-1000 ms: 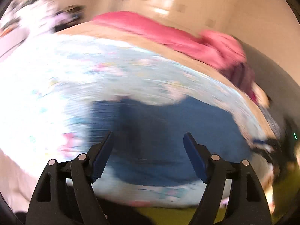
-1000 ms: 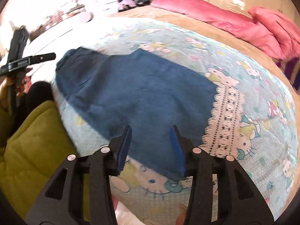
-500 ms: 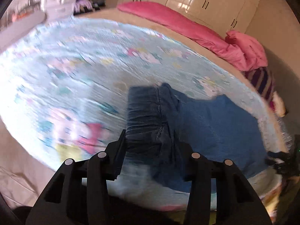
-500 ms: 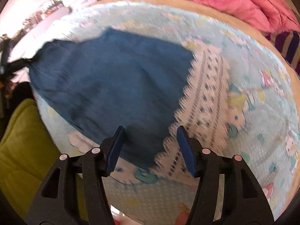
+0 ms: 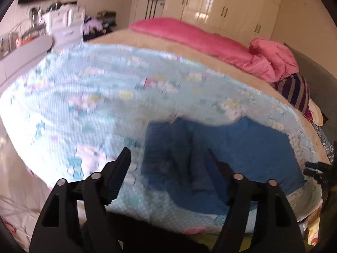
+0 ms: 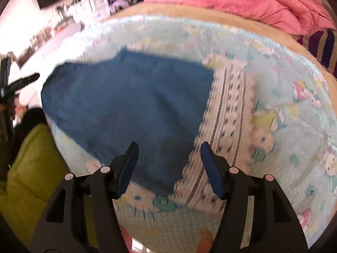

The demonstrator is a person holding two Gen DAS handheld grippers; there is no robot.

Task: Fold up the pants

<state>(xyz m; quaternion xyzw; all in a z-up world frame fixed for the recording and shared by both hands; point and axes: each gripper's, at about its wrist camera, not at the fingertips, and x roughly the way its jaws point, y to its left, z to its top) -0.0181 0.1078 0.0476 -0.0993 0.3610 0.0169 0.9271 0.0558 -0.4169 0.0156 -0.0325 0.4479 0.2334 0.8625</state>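
Both my tongs, left and right, just let go and are opening, empty. Pants now lie folded flat.

The left gripper tilts downward, its jaws opening wide with nothing pinched between the pads. The right gripper also angles down, jaws opening, its blue pads clear of any grip. Both are blurred.
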